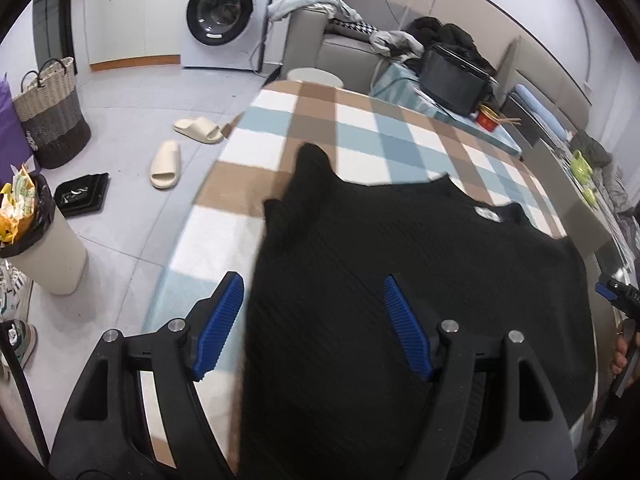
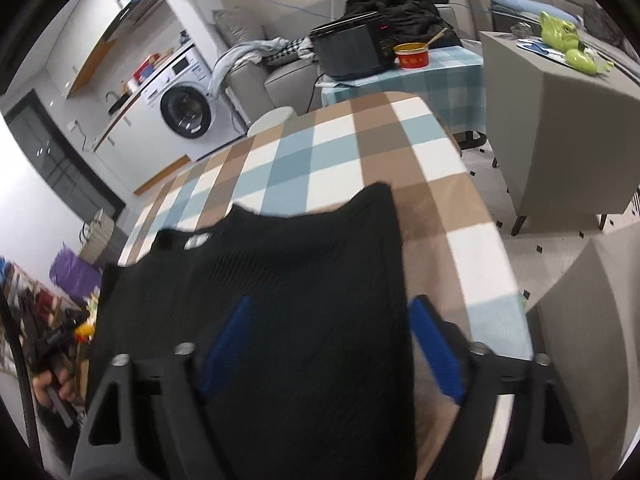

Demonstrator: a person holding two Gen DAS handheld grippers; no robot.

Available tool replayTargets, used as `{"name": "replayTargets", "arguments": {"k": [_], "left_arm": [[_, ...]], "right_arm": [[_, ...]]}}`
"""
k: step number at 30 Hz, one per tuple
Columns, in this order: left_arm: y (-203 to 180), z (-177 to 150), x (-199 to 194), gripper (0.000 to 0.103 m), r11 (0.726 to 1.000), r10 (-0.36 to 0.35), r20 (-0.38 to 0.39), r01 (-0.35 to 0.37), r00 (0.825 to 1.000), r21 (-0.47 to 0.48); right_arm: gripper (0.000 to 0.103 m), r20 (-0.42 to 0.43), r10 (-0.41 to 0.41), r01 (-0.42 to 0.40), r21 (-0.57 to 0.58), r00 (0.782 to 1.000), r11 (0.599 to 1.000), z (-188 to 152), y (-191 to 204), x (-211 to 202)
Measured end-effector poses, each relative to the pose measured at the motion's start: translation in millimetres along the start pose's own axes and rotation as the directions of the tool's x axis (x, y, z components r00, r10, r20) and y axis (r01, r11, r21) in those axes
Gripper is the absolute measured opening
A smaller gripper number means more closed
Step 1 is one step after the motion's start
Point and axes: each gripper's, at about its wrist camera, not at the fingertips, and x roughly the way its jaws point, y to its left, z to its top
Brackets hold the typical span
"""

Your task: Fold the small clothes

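Note:
A black ribbed knit top (image 1: 400, 280) lies spread on the plaid cloth of the table (image 1: 360, 128), neck label away from me. My left gripper (image 1: 314, 326) is open, its blue pads straddling the garment's left side edge near the hem. In the right wrist view the same top (image 2: 280, 280) fills the lower middle. My right gripper (image 2: 330, 348) is open, its pads straddling the garment's right side edge. Whether the pads touch the cloth is unclear; both views are blurred.
A side table with a black appliance (image 1: 456, 80) and a red bowl (image 1: 490, 120) stands beyond the table. A grey cabinet (image 2: 560, 120) is at the right. Slippers (image 1: 180, 144), a trash bin (image 1: 44, 248), a basket (image 1: 52, 112) and a washing machine (image 1: 224, 12) lie left.

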Motion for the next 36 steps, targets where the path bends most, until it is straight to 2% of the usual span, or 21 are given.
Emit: {"name": "replayTargets", "arguments": {"k": [3, 8, 12, 16, 20, 22, 25, 28, 31, 34, 35, 36], "left_arm": [[-8.8, -14.3, -10.9, 0.073, 1.0, -0.009, -0.005, 0.009, 1.0, 0.021], [-27.5, -43.5, -28.9, 0.083, 0.996, -0.049, 0.001, 0.049, 0.999, 0.076], [-44.0, -65.9, -41.5, 0.089, 0.99, -0.059, 0.028, 0.055, 0.998, 0.128], [-57.4, -91.5, -54.4, 0.098, 0.982, -0.083, 0.042, 0.075, 0.996, 0.171], [-62.4, -114.4, -62.4, 0.098, 0.976, -0.081, 0.031, 0.073, 0.996, 0.205], [-60.1, -123.6, -66.1, 0.098, 0.975, -0.059, 0.039, 0.049, 0.998, 0.216], [-51.6, -133.9, -68.4, 0.098, 0.979, -0.045, 0.035, 0.037, 0.998, 0.201], [-41.3, -141.3, -71.2, 0.098, 0.983, -0.036, 0.032, 0.029, 0.999, 0.18], [-30.1, -143.5, -71.7, 0.098, 0.988, -0.036, 0.032, 0.03, 0.999, 0.151], [-20.2, -143.5, -69.5, 0.098, 0.993, -0.037, 0.022, 0.034, 0.999, 0.113], [-18.0, -143.4, -69.4, 0.098, 0.994, -0.037, 0.022, 0.034, 0.999, 0.107], [-16.7, -143.1, -69.4, 0.098, 0.994, -0.039, 0.023, 0.036, 0.999, 0.105]], "right_arm": [[0.087, -0.02, 0.022, -0.023, -0.034, 1.0, 0.999, -16.0, 8.1, -7.0], [0.09, -0.039, 0.039, -0.042, -0.098, 0.998, 0.994, -41.2, 21.4, -17.6], [0.098, -0.031, 0.059, -0.064, -0.184, 0.998, 0.981, -67.0, 38.7, -28.3], [0.098, -0.02, 0.048, -0.051, -0.241, 0.999, 0.969, -89.3, 52.1, -32.2], [0.098, -0.038, 0.023, -0.032, -0.284, 0.999, 0.958, -111.4, 61.2, -37.0], [0.098, -0.044, 0.004, -0.018, -0.305, 0.999, 0.952, -120.7, 60.8, -40.6], [0.098, -0.034, -0.036, 0.025, -0.274, 0.999, 0.962, -130.9, 47.7, -49.4], [0.098, -0.04, 0.02, -0.027, -0.174, 0.999, 0.984, -137.9, 25.6, -58.7], [0.098, -0.055, 0.079, -0.085, -0.109, 0.995, 0.99, -143.1, 13.1, -59.8], [0.087, -0.05, 0.125, -0.129, -0.079, 0.991, 0.989, -143.7, 11.0, -56.3], [0.079, -0.054, 0.131, -0.135, -0.072, 0.99, 0.988, -142.7, 11.8, -53.7], [0.064, -0.056, 0.128, -0.132, -0.07, 0.99, 0.989, -141.4, 13.5, -51.4]]}}
